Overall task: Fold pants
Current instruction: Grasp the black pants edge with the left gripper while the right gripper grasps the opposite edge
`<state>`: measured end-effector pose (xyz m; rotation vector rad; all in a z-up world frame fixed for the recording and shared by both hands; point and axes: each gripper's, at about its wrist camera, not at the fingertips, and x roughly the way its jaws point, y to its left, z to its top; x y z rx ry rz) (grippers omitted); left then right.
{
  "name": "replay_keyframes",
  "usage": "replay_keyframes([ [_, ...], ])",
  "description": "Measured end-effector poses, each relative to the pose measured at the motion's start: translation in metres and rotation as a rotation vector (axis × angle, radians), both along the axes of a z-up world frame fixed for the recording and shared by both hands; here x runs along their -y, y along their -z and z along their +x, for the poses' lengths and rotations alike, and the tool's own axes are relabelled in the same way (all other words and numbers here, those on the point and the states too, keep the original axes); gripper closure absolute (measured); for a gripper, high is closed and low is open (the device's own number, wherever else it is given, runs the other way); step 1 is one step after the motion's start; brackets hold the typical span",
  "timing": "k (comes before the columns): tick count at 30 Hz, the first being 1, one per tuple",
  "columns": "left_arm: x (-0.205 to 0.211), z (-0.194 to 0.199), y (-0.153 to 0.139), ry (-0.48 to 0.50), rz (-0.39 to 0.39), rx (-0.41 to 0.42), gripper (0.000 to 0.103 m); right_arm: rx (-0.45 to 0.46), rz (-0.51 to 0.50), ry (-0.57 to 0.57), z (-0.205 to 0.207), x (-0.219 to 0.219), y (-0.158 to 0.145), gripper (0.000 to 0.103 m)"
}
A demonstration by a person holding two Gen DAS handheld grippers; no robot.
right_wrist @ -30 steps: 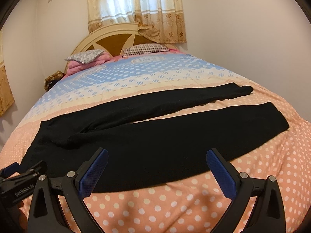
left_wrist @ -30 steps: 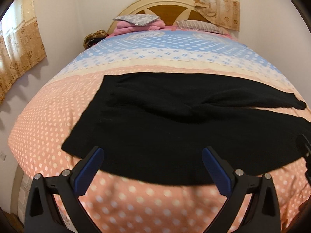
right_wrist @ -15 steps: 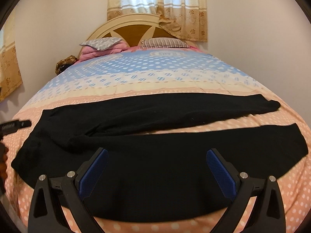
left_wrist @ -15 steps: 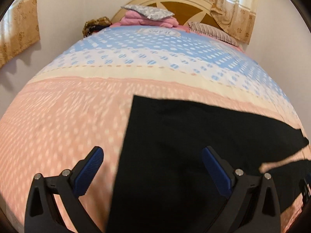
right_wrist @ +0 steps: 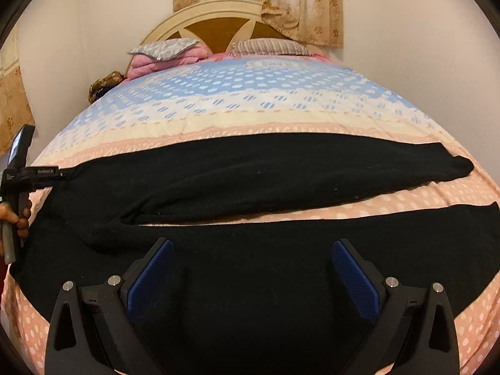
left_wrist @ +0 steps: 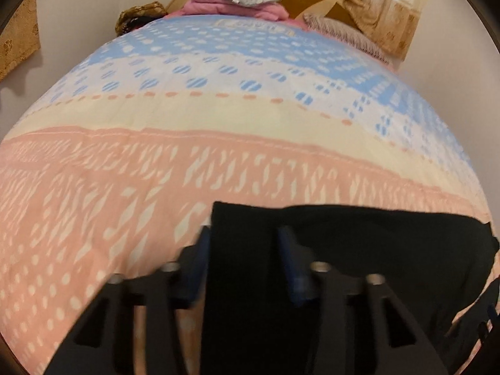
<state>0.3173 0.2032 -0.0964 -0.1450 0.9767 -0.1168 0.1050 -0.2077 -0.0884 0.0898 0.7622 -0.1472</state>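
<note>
- Bed: fills both views, quilt in pink, cream and blue bands with dots. Left wrist view is now motion-blurred and much closer to the quilt than half a second ago.
- Pants: black, spread flat across the pink band near the foot of the bed, waist toward the left side, two legs running right with a strip of quilt showing between them. Same layout as before in the right wrist view; the camera has dropped lower, so the near leg fills more of the frame.
- In the left wrist view the pants corner now sits between the fingers; earlier it lay ahead of them.
- Left gripper: fingers have narrowed from wide apart to close on either side of the waist corner. Blur hides whether the pads touch the cloth, so I can't tell if it is pinching yet. Seen from the right wrist as left gripper at the waist edge.
- Right gripper: fingers spread wide as before, over the near leg, nothing between the pads.
- Headboard, curtain behind it, stacked pillows at the far end, well apart from the pants. Nothing between either gripper and the cloth.
</note>
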Motion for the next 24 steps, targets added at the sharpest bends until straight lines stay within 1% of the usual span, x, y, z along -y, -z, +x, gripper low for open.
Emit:
replay_keyframes([
  [1, -0.002, 0.002, 0.0, -0.001, -0.015, 0.001, 0.074, -0.008, 0.002, -0.008, 0.003, 0.001, 0.001, 0.001],
  [2, -0.003, 0.003, -0.001, -0.003, -0.035, 0.005, 0.077, -0.013, 0.001, -0.015, 0.006, 0.003, 0.001, 0.001],
  [3, -0.003, 0.002, -0.001, -0.003, -0.047, 0.008, 0.082, -0.015, 0.0, -0.019, 0.009, 0.006, 0.0, 0.001],
  [4, -0.002, 0.003, -0.002, 0.001, -0.046, 0.017, 0.084, -0.016, 0.004, -0.025, 0.013, 0.009, -0.002, 0.001],
  [5, 0.0, 0.001, -0.004, 0.004, -0.033, 0.031, 0.084, -0.011, 0.006, -0.036, 0.02, 0.015, -0.006, 0.001],
  [7, 0.003, -0.003, -0.007, 0.003, -0.01, 0.052, 0.085, 0.013, -0.022, -0.063, 0.033, 0.023, -0.016, 0.001],
  [10, 0.003, -0.005, -0.009, -0.008, -0.002, 0.06, 0.085, 0.052, -0.081, -0.15, 0.067, 0.04, -0.031, 0.001],
  [13, 0.004, 0.002, -0.009, -0.017, 0.007, 0.047, 0.085, -0.003, -0.112, -0.257, 0.115, 0.056, -0.031, 0.002],
  [14, 0.005, 0.003, -0.008, -0.018, 0.011, 0.04, 0.084, -0.038, -0.123, -0.29, 0.133, 0.061, -0.027, 0.004],
  [16, 0.005, 0.007, -0.006, -0.026, 0.034, 0.021, 0.074, -0.103, -0.158, -0.338, 0.163, 0.068, -0.017, 0.006],
  [17, 0.005, 0.009, -0.005, -0.029, 0.037, 0.02, 0.072, -0.125, -0.179, -0.349, 0.173, 0.069, -0.013, 0.007],
  [19, 0.004, 0.011, -0.004, -0.033, 0.037, 0.014, 0.062, -0.174, -0.209, -0.382, 0.189, 0.073, -0.001, 0.007],
  [21, 0.001, 0.014, -0.003, -0.046, 0.036, 0.011, 0.059, -0.235, -0.23, -0.424, 0.2, 0.075, 0.015, 0.007],
  [22, 0.0, 0.015, -0.003, -0.05, 0.03, 0.006, 0.059, -0.242, -0.214, -0.447, 0.203, 0.077, 0.021, 0.007],
  [23, -0.001, 0.017, -0.003, -0.055, 0.023, 0.004, 0.059, -0.238, -0.191, -0.458, 0.202, 0.08, 0.021, 0.014],
  [24, -0.001, 0.018, -0.003, -0.057, 0.023, 0.004, 0.06, -0.242, -0.153, -0.48, 0.202, 0.081, 0.021, 0.023],
])
